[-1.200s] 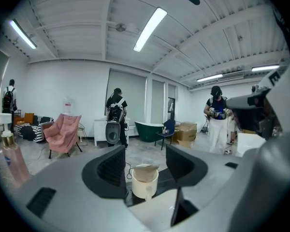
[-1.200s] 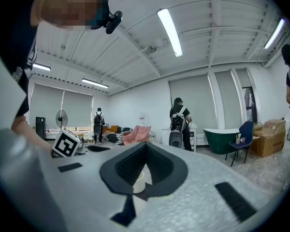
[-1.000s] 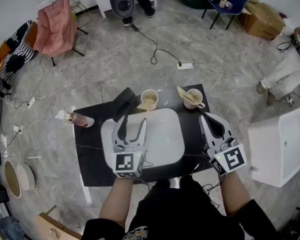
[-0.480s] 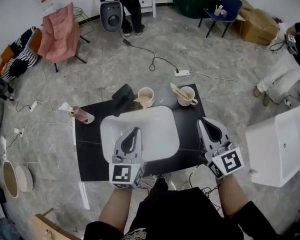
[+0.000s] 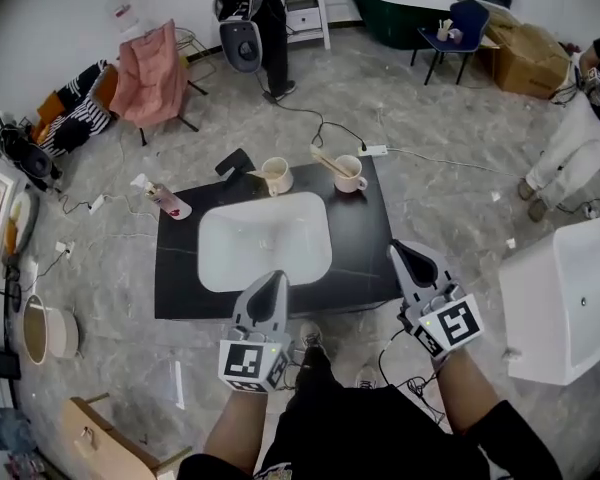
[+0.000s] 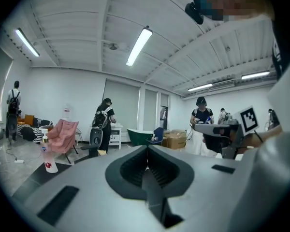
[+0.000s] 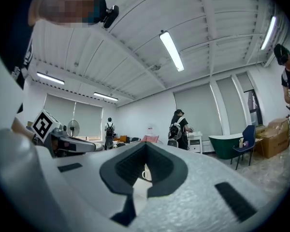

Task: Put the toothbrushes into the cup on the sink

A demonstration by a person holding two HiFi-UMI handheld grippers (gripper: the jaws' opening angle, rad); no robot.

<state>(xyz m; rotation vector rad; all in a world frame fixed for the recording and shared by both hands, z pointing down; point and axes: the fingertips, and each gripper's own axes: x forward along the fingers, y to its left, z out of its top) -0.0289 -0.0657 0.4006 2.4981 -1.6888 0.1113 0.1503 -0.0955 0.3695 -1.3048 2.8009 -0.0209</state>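
Black countertop (image 5: 177, 268), white sink (image 5: 265, 243) mid-frame; toothbrushes (image 5: 325, 158) sit in the two cups (image 5: 276, 176) above it. Lower down, left gripper (image 5: 271, 280) just closed its jaws on nothing, right gripper (image 5: 398, 253) jaws together too, empty.

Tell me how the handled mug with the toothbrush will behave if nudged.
The mug looks squat, so it would probably slide, not tip. Its toothbrush leans over the rim and may swing. The smooth black countertop likely gives little friction.
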